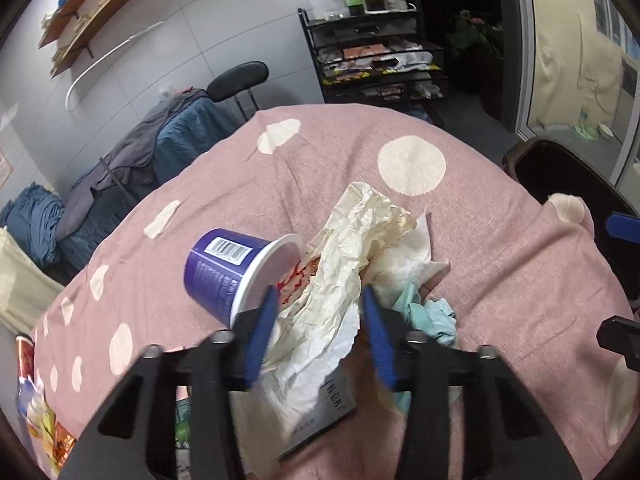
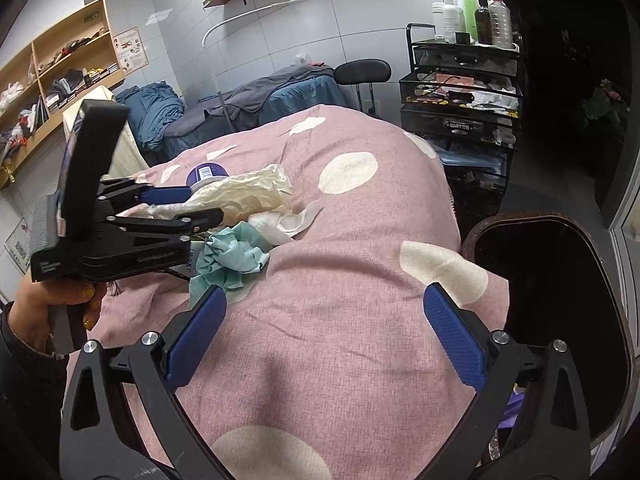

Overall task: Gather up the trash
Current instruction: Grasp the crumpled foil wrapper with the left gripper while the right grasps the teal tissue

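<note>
On the pink spotted cloth (image 1: 500,240) lies a pile of trash. My left gripper (image 1: 320,292) is shut on a crumpled cream paper wrapper (image 1: 352,248), which fills the gap between its blue fingers. Just left of it a purple cup (image 1: 224,276) lies on its side, and a white tissue (image 1: 408,256) and a teal tissue (image 1: 436,316) sit to the right. A grey printed card (image 1: 328,408) shows under the paper. My right gripper (image 2: 326,320) hovers open over bare cloth, with the teal tissue (image 2: 232,256) beyond its left finger. Its view shows the left gripper (image 2: 204,203) side-on.
A dark bin (image 2: 516,216) stands off the cloth's right edge. Behind are a black cart (image 2: 460,80) with bottles, a black stool (image 2: 362,70) and a bed with blue covers (image 2: 280,96). Colourful wrappers (image 1: 28,380) lie at the cloth's left edge.
</note>
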Available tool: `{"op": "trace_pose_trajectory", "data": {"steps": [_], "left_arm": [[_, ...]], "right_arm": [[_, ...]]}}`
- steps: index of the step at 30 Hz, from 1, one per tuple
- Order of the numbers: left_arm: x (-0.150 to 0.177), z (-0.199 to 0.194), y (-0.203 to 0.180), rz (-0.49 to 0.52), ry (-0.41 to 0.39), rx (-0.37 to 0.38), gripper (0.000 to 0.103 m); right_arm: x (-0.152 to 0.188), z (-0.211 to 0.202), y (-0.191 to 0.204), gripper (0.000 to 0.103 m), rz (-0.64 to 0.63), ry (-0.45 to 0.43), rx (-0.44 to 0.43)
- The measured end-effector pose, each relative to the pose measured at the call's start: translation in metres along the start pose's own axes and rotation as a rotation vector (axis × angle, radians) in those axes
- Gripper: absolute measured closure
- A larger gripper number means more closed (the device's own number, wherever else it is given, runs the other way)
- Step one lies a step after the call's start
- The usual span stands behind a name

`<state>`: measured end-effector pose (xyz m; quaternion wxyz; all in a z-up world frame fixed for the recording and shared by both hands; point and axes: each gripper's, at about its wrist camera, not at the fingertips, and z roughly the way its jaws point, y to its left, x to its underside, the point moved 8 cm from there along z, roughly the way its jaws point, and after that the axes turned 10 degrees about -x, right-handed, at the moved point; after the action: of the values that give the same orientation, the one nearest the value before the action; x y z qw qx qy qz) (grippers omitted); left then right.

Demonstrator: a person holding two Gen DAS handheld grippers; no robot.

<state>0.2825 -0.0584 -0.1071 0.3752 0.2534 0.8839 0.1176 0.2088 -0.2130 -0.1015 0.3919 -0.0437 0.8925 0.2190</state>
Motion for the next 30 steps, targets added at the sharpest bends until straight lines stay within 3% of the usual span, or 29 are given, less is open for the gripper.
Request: {"op": "trace_pose_trajectory", "data": {"steps": [4, 6, 18, 25, 30], "left_arm": [[-0.001, -0.007, -0.003, -0.017, -0.03, 0.019, 0.087], [-0.003, -0.016, 0.002, -0.057, -0.066, 0.029, 0.088], [0.006, -0.09, 0.068, -0.434, -0.254, 0.06, 0.091], [0.026, -0.121, 0.09, -0.556, -0.311, 0.065, 0.091], [0.043, -0.128, 0.093, -0.606, -0.314, 0.067, 0.091]], "right_arm": [[-0.002, 0.007, 0.006, 0.006, -0.005, 0.022, -0.013], [-0.005, 0.011, 0.011, 0.006, -0.015, 0.03, -0.022], [-0.013, 0.061, 0.06, 0.008, -0.099, 0.143, -0.076], [-0.013, 0.095, 0.069, 0.028, -0.096, 0.232, -0.071], [-0.005, 0.112, 0.063, 0.062, -0.059, 0.297, -0.078]]}}
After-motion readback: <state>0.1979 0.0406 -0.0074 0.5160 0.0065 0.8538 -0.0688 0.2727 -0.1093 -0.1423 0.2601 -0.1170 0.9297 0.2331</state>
